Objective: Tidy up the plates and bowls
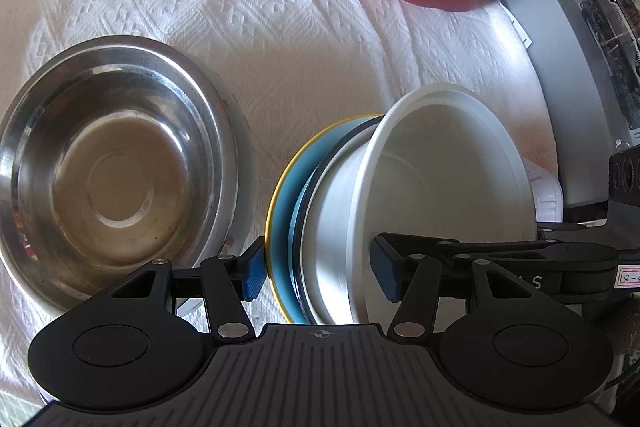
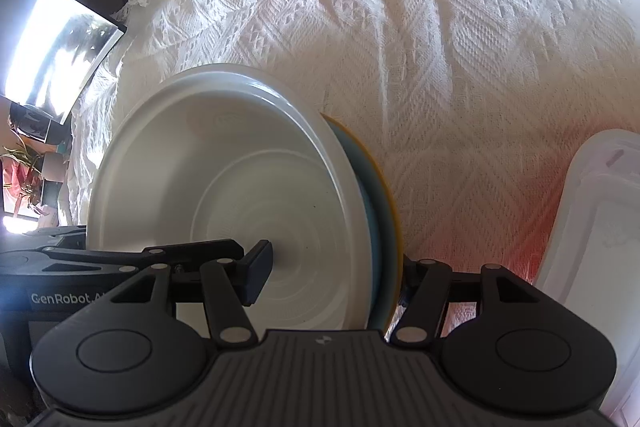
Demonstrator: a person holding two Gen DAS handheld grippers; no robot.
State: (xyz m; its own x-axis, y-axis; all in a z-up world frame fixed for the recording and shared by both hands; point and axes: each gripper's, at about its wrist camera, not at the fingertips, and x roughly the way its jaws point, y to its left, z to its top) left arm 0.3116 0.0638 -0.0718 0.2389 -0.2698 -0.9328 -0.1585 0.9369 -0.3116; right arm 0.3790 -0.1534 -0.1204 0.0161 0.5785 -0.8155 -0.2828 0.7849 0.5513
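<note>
nested smooth white bowl and blue plate clamped between both grippers' fingers

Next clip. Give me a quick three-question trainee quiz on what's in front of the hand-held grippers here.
1. True or false: the steel bowl lies flat on the white cloth, apart from the tilted stack.
2. Which piece forms the outer back of the stack, behind the white bowl? A) a blue plate with a yellow rim; B) a red plate; C) a glass lid.
3. Where do the two fingers of the right hand-held gripper sit?

Key: 1 true. 2 A. 3 one inside the white bowl, the other behind the blue plate.
</note>
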